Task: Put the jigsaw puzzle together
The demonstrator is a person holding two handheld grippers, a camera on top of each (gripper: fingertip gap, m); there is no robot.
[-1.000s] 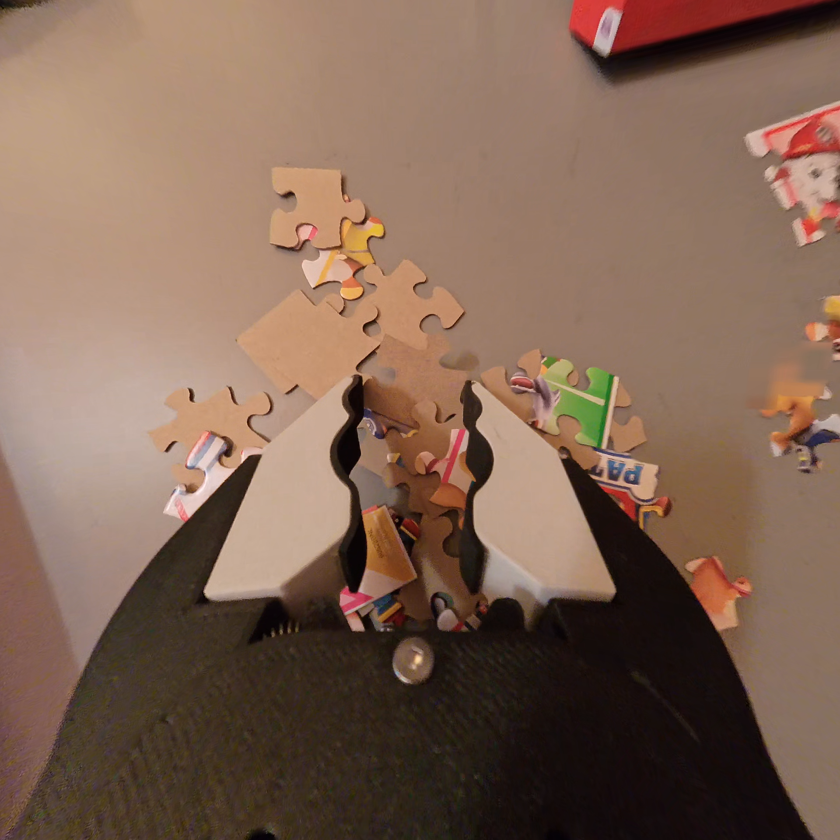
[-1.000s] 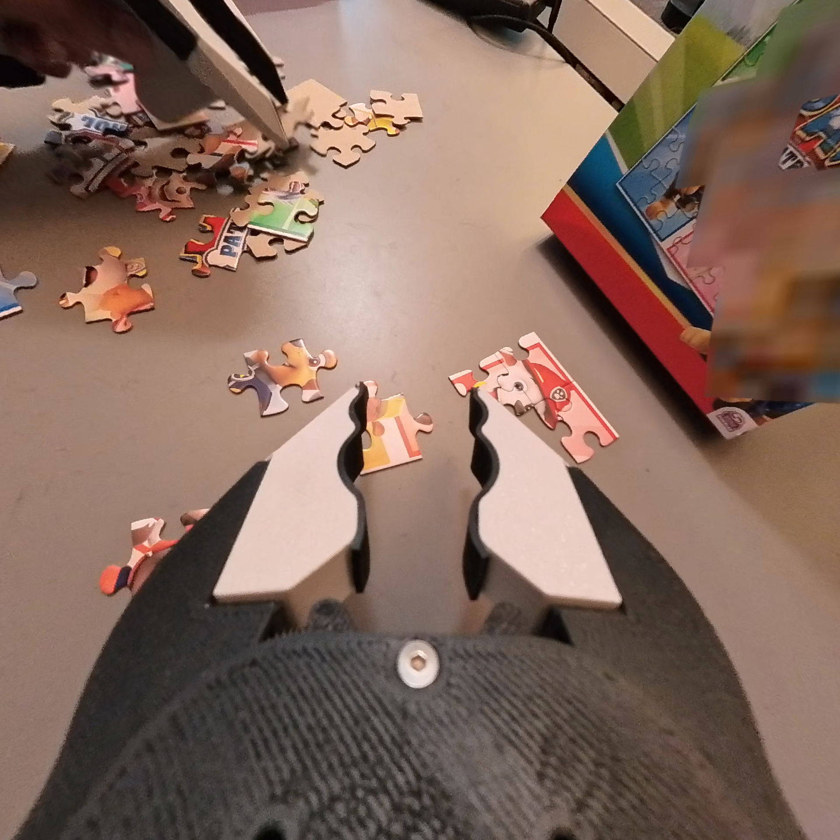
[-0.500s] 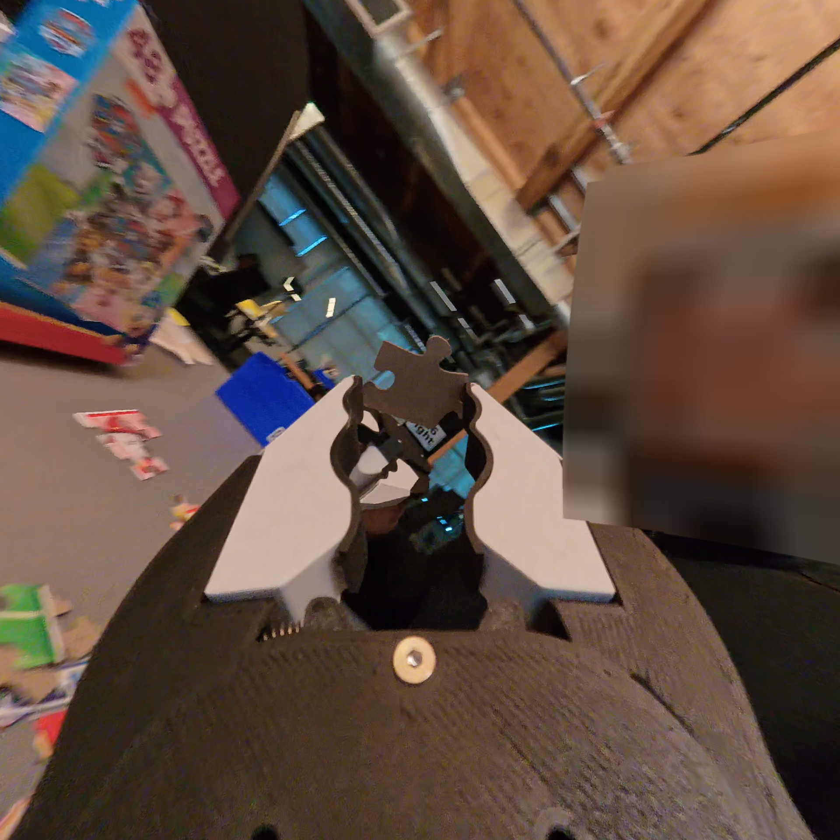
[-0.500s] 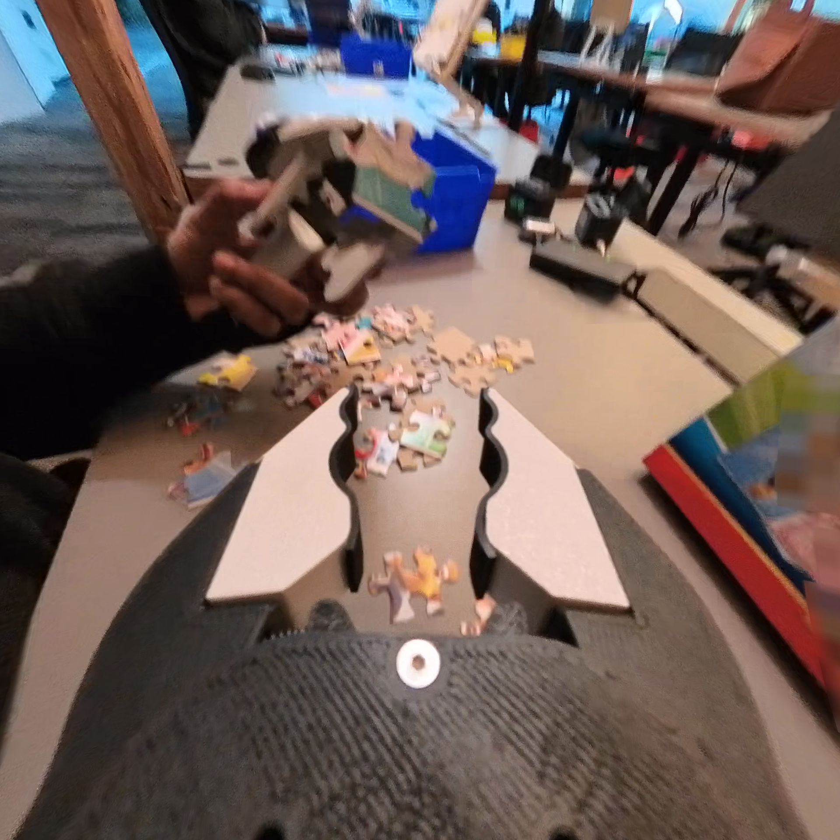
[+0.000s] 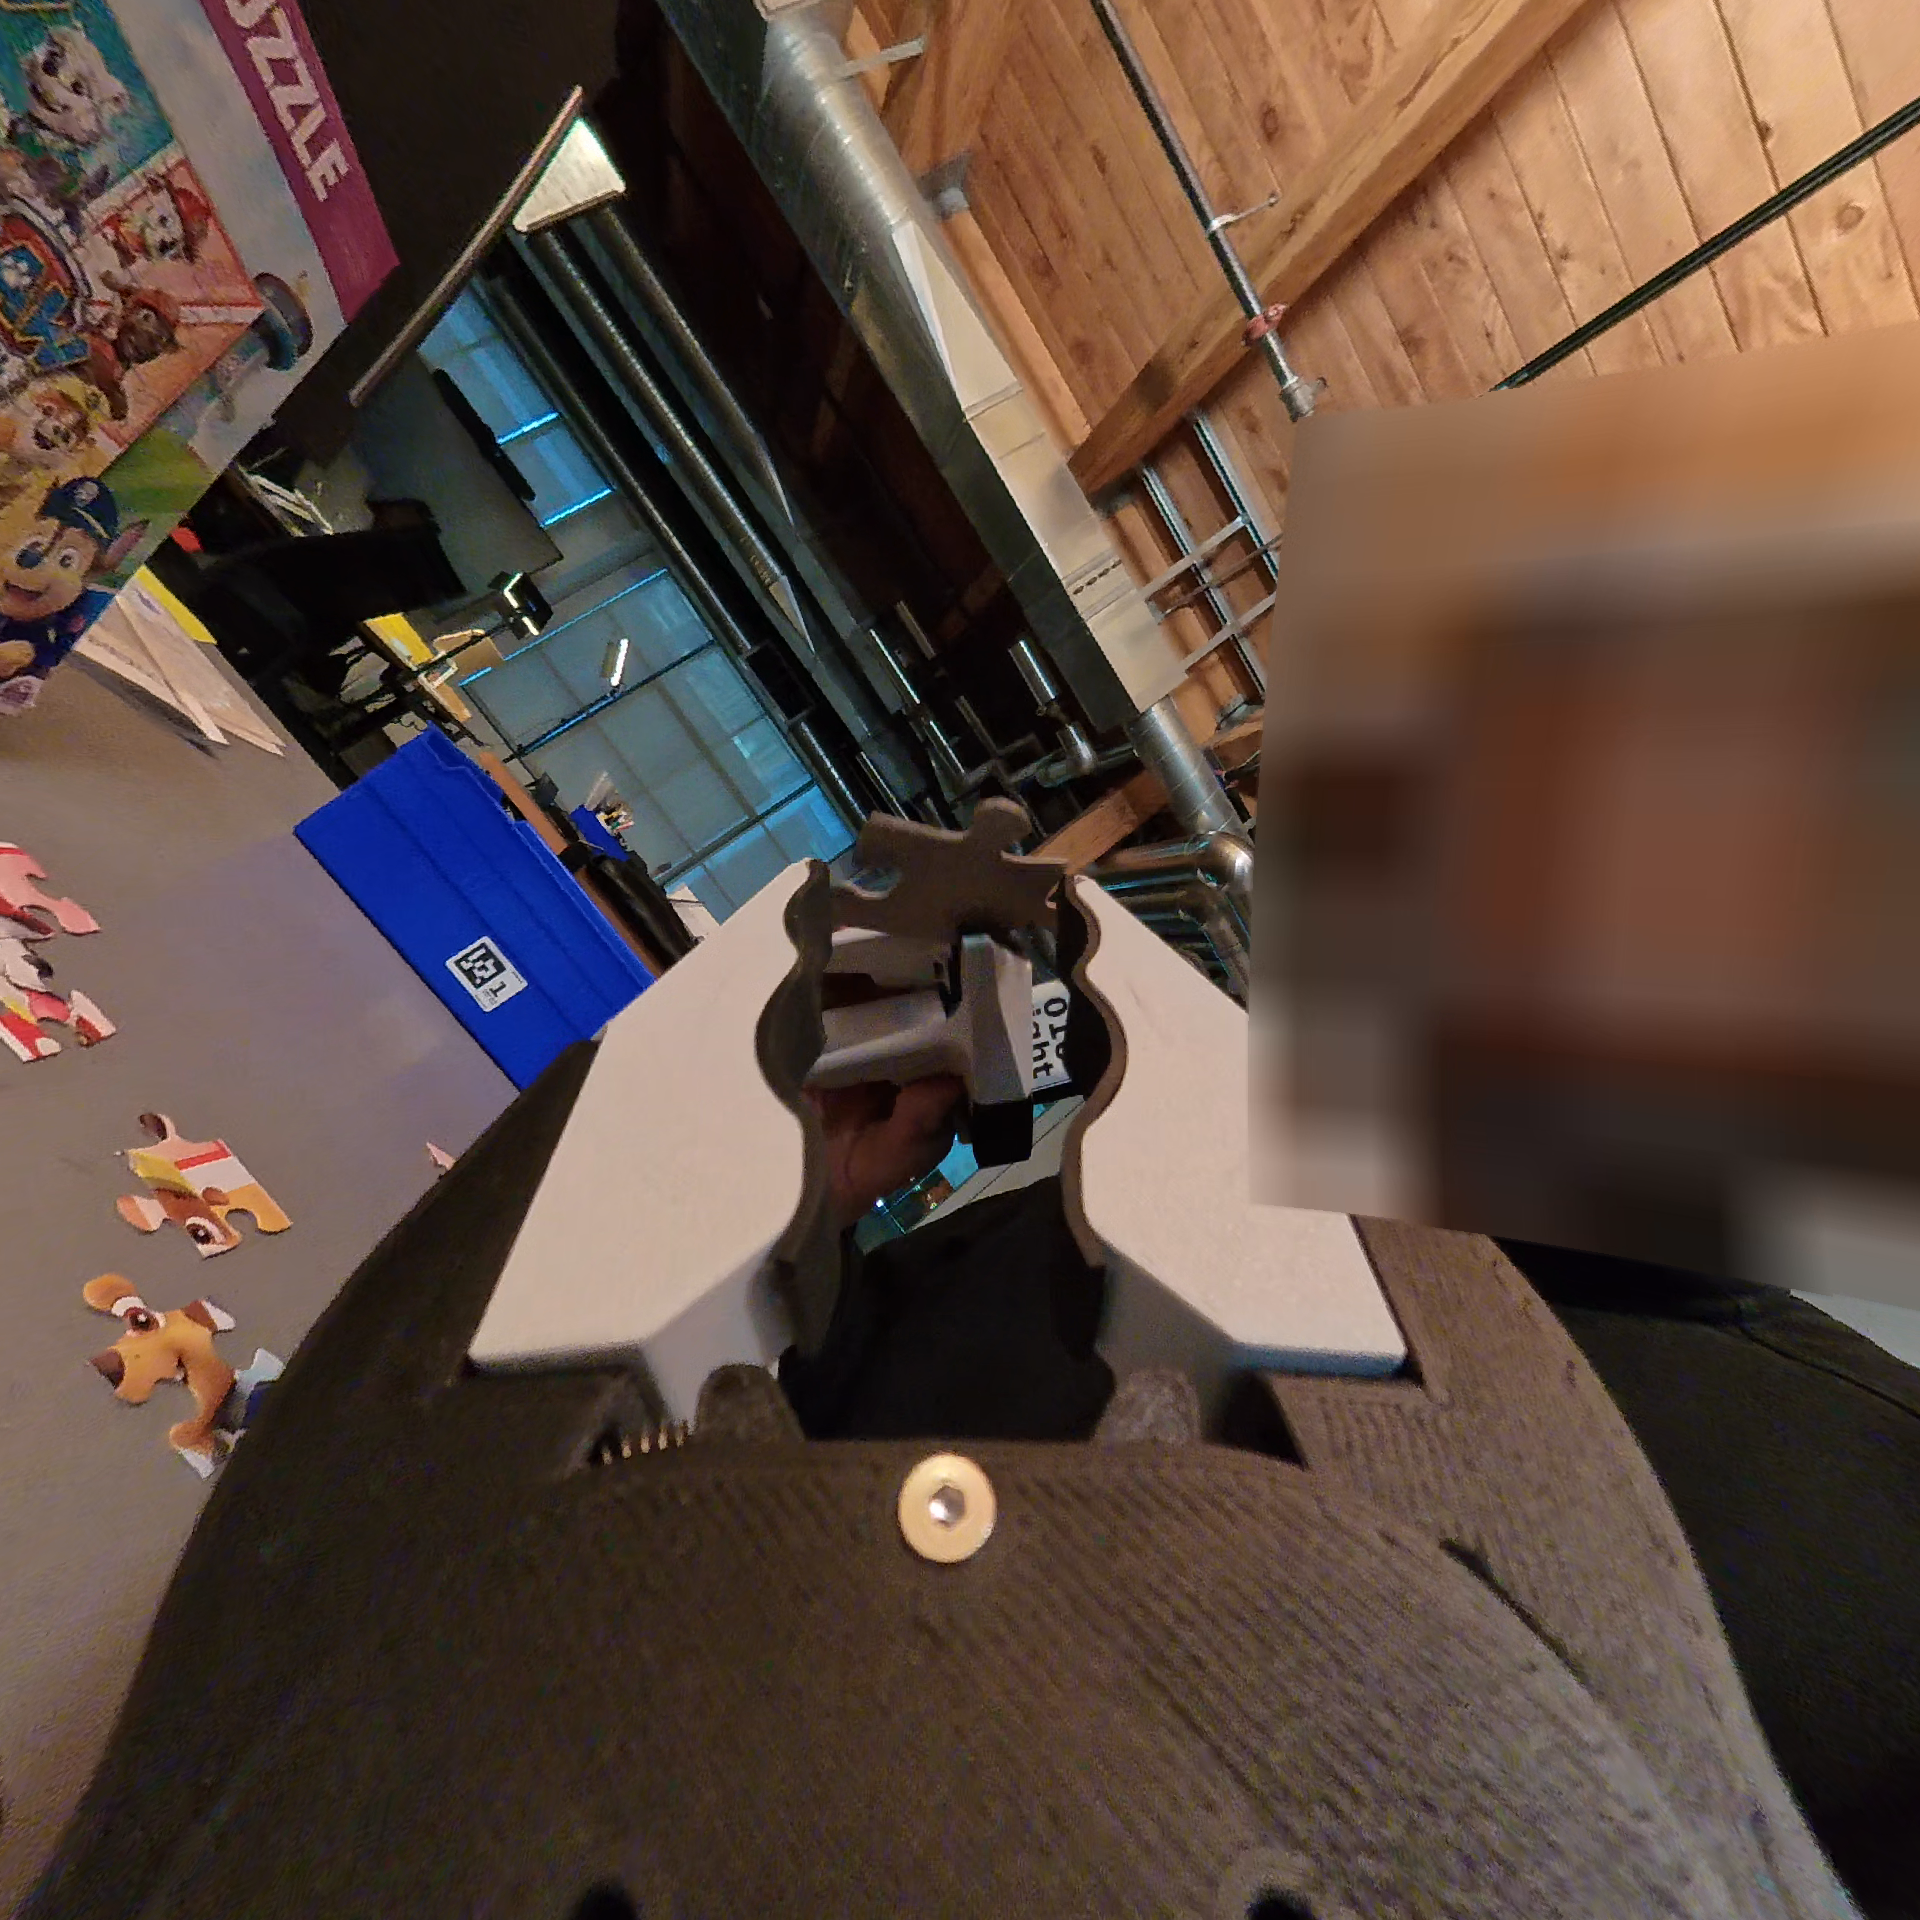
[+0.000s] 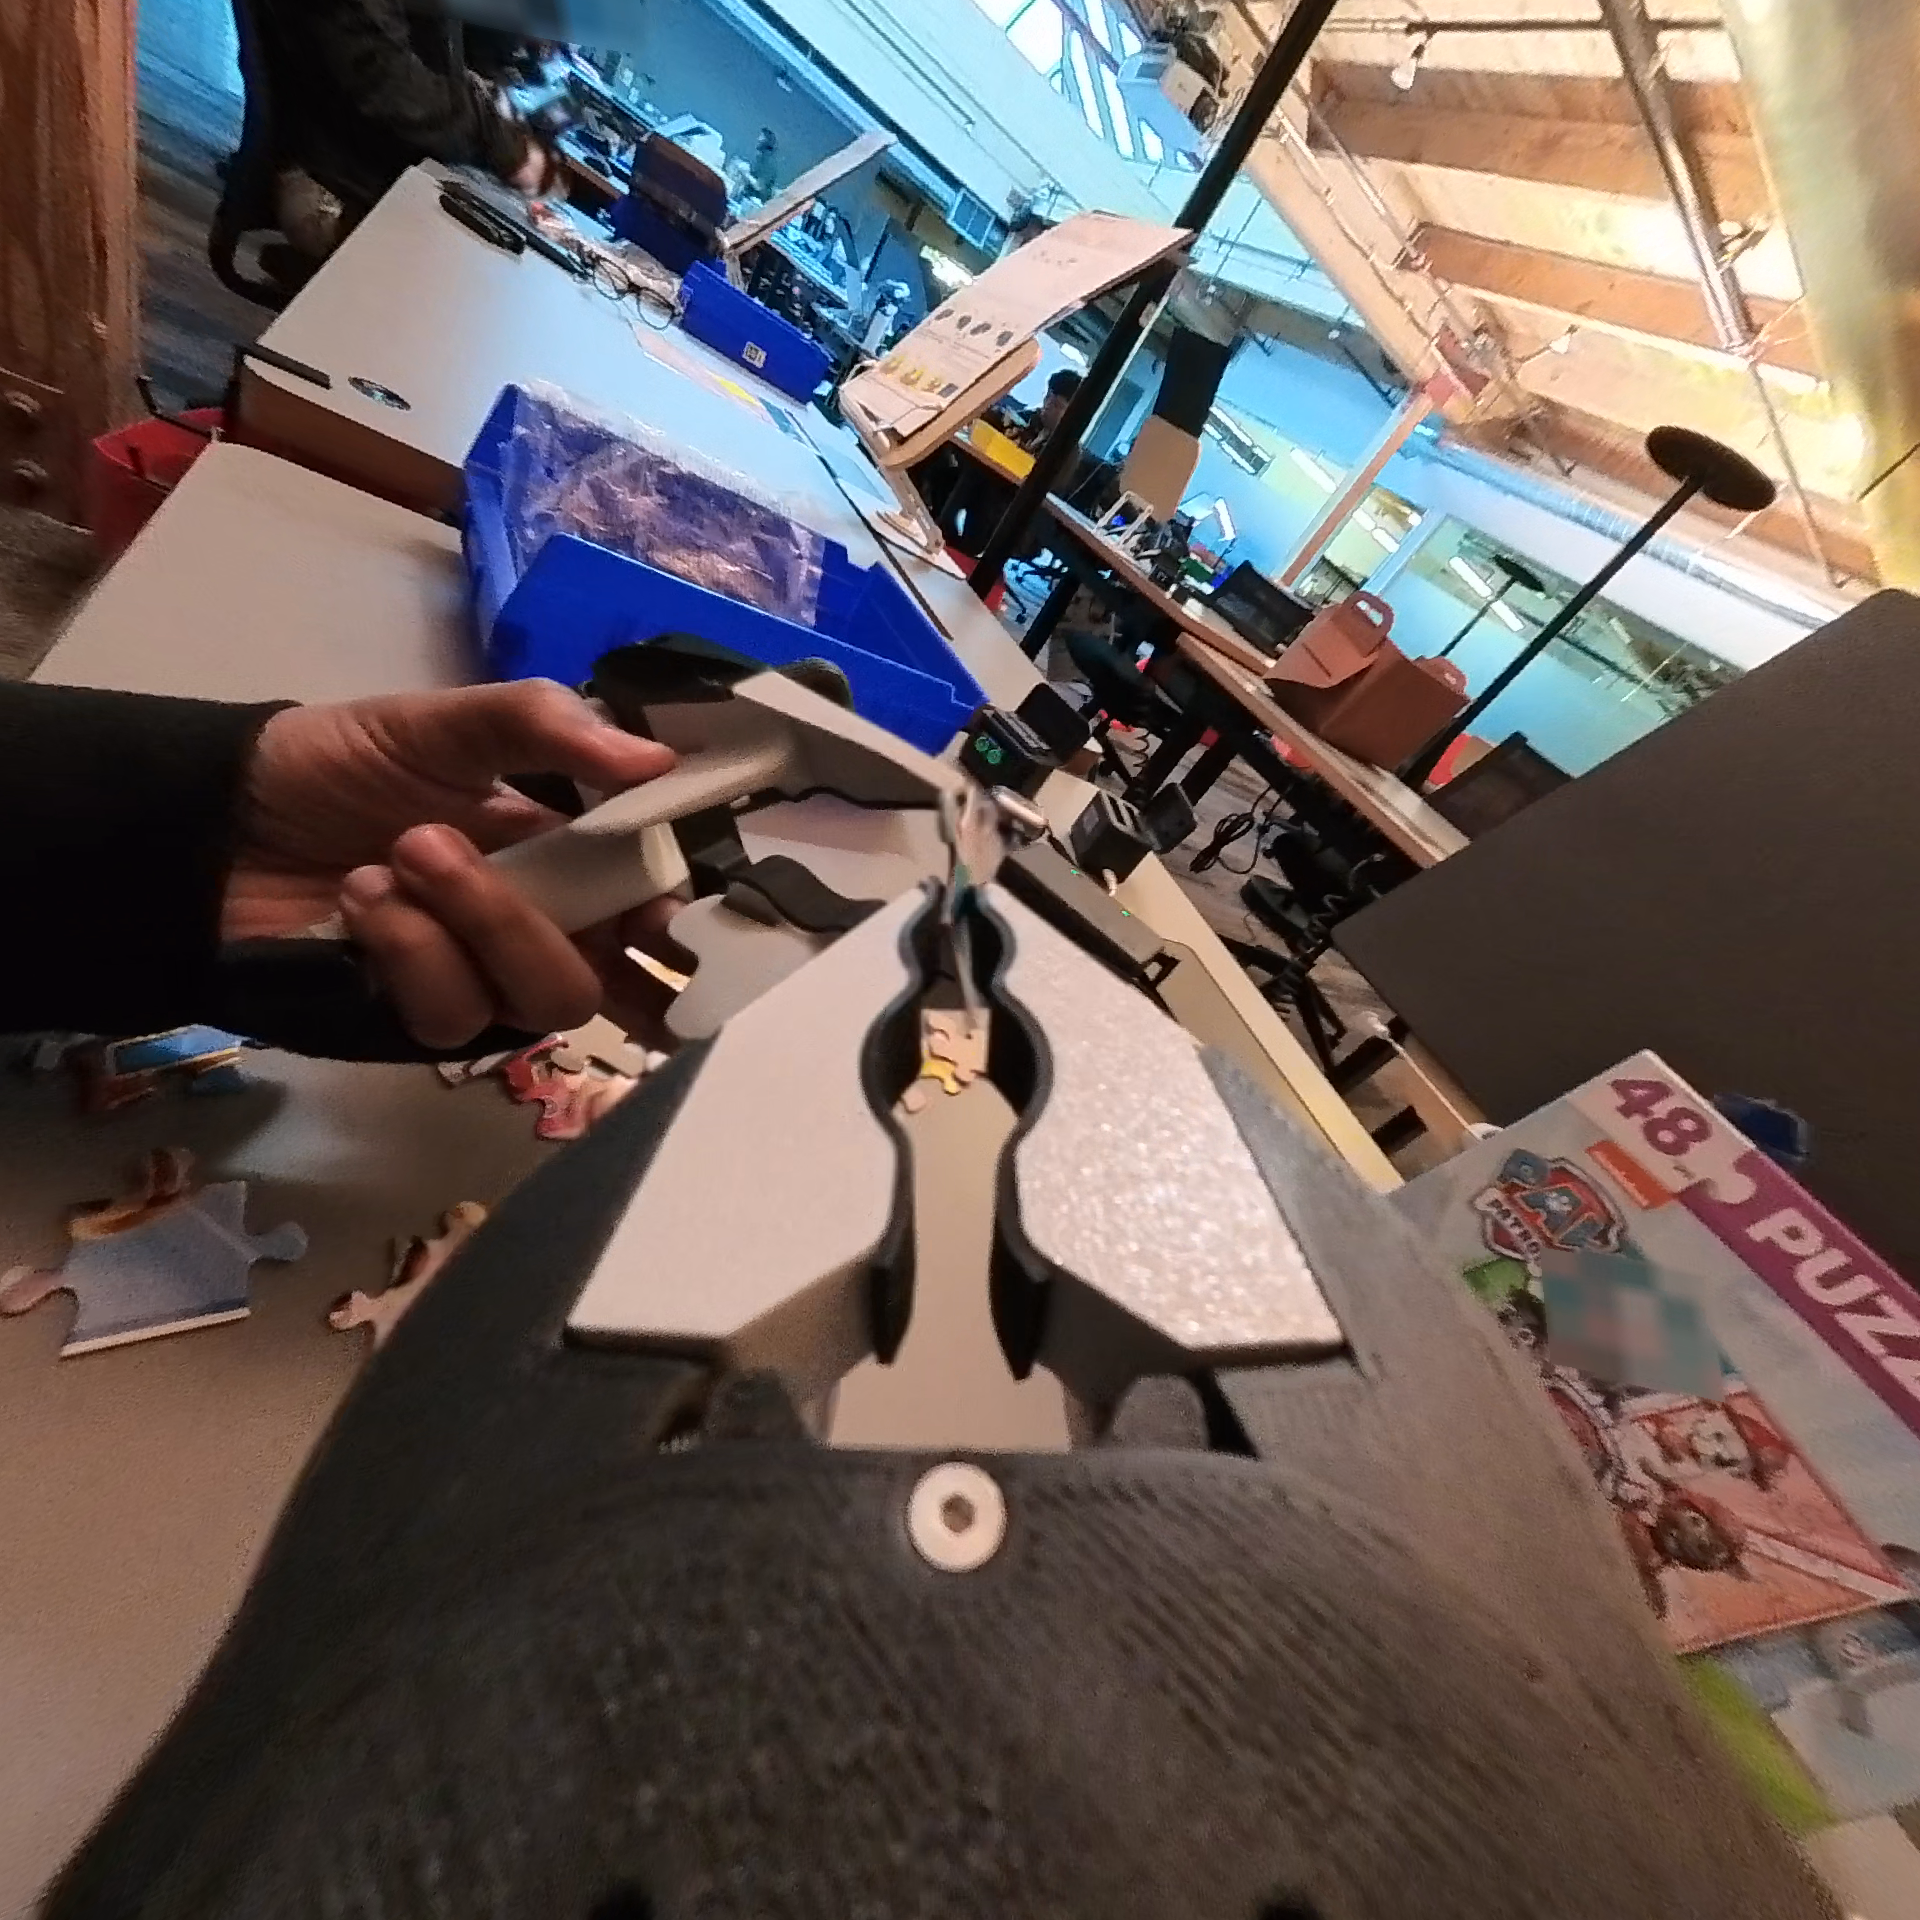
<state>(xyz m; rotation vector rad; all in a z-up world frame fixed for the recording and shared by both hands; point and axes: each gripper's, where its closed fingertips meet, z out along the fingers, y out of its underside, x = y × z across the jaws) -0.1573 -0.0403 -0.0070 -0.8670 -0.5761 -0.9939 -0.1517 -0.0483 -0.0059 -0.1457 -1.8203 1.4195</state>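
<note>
Worktop (image 6: 260, 1455): grey and matt, the largest thing I have in view. It runs under both grippers and carries everything listed below.
Puzzle box (image 6: 1714, 1299): printed cardboard with cartoon dogs, propped at the right edge of the worktop, well apart from the grippers.
Blue bin (image 6: 644, 613): open plastic tray with a clear film over its contents, on the worktop beyond the hand.
Hand (image 6: 416, 831): dark sleeve, wrapped round the left gripper's handle, raised above the worktop.
Left gripper (image 5: 940, 914): a second ago I had it down over the pile of pieces. Now it is lifted clear and tipped up towards the ceiling, gripping one puzzle piece across its tips.
Right gripper (image 6: 961, 925): also risen off the worktop since then, and its jaws are narrower than they were. Its tips stand either side of the lower edge of the same piece. I cannot tell whether its pads press on it.
Loose pieces (image 6: 166, 1278): scattered flat on the worktop to the left, mostly picture side up, none touched.
Puzzle piece (image 5: 940, 883): in mid-air between the two grippers, plain brown back towards the left camera, edge-on to the right one.
</note>
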